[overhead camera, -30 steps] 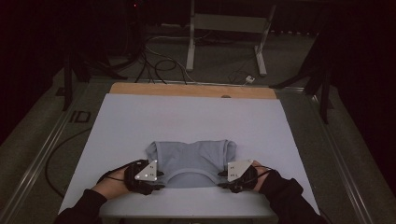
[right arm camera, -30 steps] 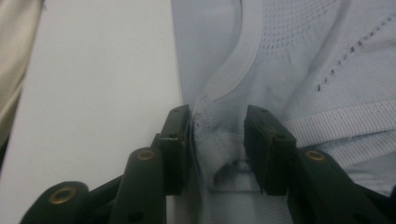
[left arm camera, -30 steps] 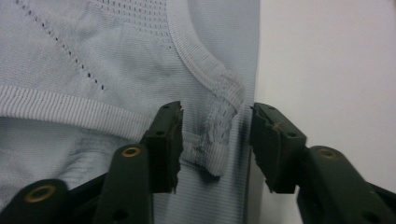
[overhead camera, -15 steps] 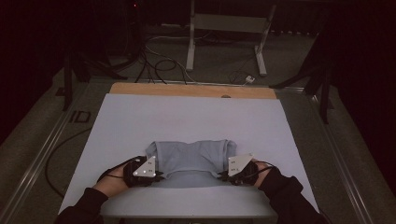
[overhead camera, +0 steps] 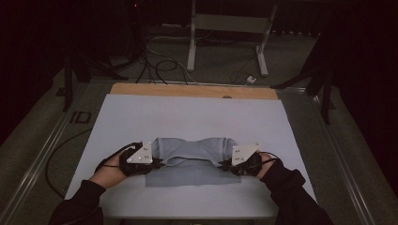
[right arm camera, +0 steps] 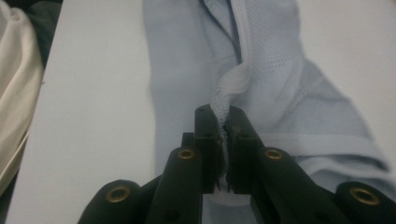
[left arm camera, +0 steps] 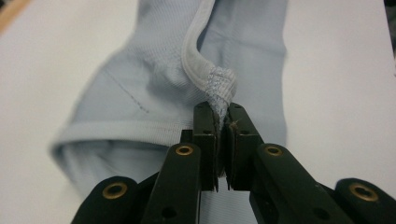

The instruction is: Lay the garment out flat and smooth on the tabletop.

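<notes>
A light blue T-shirt (overhead camera: 192, 149) lies crumpled on the white table cover (overhead camera: 187, 117), near the front edge. My left gripper (overhead camera: 162, 163) is at its left side. In the left gripper view the gripper (left arm camera: 222, 112) is shut on a bunched bit of the ribbed neckband of the shirt (left arm camera: 140, 93). My right gripper (overhead camera: 220, 164) is at the shirt's right side. Its jaws have just been closing, and in the right gripper view the gripper (right arm camera: 223, 114) pinches a bunch of fabric of the shirt (right arm camera: 280, 84). Both pinched parts are pulled up off the table.
A wooden strip (overhead camera: 192, 90) runs along the table's far edge. Behind it, cables (overhead camera: 159, 65) and a metal stand (overhead camera: 225, 28) are on the dark floor. A cream cloth (right arm camera: 14, 93) hangs past the table edge in the right gripper view.
Both hands have risen a little at the shirt's sides. The shirt's near edge has lifted with them, and more of the layer beneath lies uncovered in front.
</notes>
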`<state>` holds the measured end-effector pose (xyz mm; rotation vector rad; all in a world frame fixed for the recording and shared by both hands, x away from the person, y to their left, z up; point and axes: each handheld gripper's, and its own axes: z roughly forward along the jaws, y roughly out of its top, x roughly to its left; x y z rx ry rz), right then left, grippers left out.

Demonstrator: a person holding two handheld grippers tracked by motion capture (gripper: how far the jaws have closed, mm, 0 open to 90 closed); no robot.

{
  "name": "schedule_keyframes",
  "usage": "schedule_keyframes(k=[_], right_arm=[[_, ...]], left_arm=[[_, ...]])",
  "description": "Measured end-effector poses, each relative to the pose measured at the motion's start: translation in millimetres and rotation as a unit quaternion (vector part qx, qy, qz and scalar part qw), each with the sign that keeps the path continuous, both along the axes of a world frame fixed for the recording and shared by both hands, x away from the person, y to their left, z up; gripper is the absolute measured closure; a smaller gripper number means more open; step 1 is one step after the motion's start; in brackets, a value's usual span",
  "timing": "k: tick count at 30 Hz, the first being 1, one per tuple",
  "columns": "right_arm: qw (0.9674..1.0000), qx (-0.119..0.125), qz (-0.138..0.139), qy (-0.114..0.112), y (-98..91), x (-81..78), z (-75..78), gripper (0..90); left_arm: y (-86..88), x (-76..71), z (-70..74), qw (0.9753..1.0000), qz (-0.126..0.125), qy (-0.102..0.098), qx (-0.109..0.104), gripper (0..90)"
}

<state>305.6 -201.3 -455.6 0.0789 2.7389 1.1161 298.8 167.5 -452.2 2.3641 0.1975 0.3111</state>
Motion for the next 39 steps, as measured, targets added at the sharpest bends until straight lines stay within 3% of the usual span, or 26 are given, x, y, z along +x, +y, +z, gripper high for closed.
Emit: schedule_keyframes(k=[6, 9, 10, 14, 15, 19, 21, 22, 25, 27, 28, 34, 37, 39], right_arm=[[0.9997, 0.009, -0.011, -0.02, -0.8, 13.1, 17.3, 84.9], [0.9995, 0.01, -0.015, -0.027, -1.5, 18.1, 22.3, 84.9], [0.9991, 0.014, -0.023, -0.032, -2.4, 24.5, 28.3, 84.9], [0.9985, 0.016, -0.032, -0.042, -2.5, 33.5, 36.8, 84.9], [0.9979, 0.021, -0.038, -0.048, -2.0, 41.8, 43.7, 84.9], [0.9969, 0.029, -0.051, -0.053, 0.3, 54.9, 53.3, 84.9], [0.9966, 0.033, -0.053, -0.055, 0.8, 58.7, 55.4, 84.9], [0.9957, 0.038, -0.061, -0.058, 1.4, 65.9, 59.5, 84.9], [0.9941, 0.048, -0.078, -0.059, 2.6, 78.2, 64.4, 84.9], [0.9935, 0.051, -0.082, -0.06, 2.7, 82.9, 65.7, 84.9], [0.9928, 0.052, -0.091, -0.057, 3.4, 94.1, 67.9, 84.9], [0.9908, 0.047, -0.118, -0.048, 3.7, 122.9, 74.7, 84.8], [0.989, 0.039, -0.137, -0.038, 4.1, 137.3, 75.4, 84.9], [0.9883, 0.036, -0.145, -0.029, 5.4, 146.7, 74.6, 84.9]], left_arm=[[-0.1, 15.1, 17.3, 0.9998, 0.016, -0.01, -0.003, 84.5], [-0.2, 16.8, 19.2, 0.9998, 0.017, -0.011, -0.001, 84.4], [-0.4, 23.8, 27.1, 0.9997, 0.022, -0.014, -0.002, 84.4], [-0.1, 31.6, 34.2, 0.9993, 0.032, -0.018, -0.006, 84.4], [0.7, 38.2, 39.4, 0.9991, 0.037, -0.02, -0.009, 84.4], [1.2, 52.5, 51.7, 0.9986, 0.047, -0.02, -0.011, 84.4], [1.2, 52.5, 51.7, 0.9986, 0.047, -0.02, -0.011, 84.3], [1.4, 62.9, 60.4, 0.9983, 0.05, -0.024, -0.014, 84.3], [2.1, 74.0, 66.1, 0.9977, 0.059, -0.026, -0.019, 84.1], [2.1, 74.0, 66.1, 0.9977, 0.059, -0.026, -0.019, 84.1], [3.2, 89.5, 69.1, 0.9971, 0.069, -0.024, -0.018, 84.0], [6.6, 121.1, 72.4, 0.9938, 0.1, -0.026, -0.04, 83.3], [5.5, 139.5, 69.4, 0.9912, 0.119, -0.02, -0.054, 83.3], [3.9, 151.6, 65.7, 0.9884, 0.132, -0.01, -0.075, 83.3]])
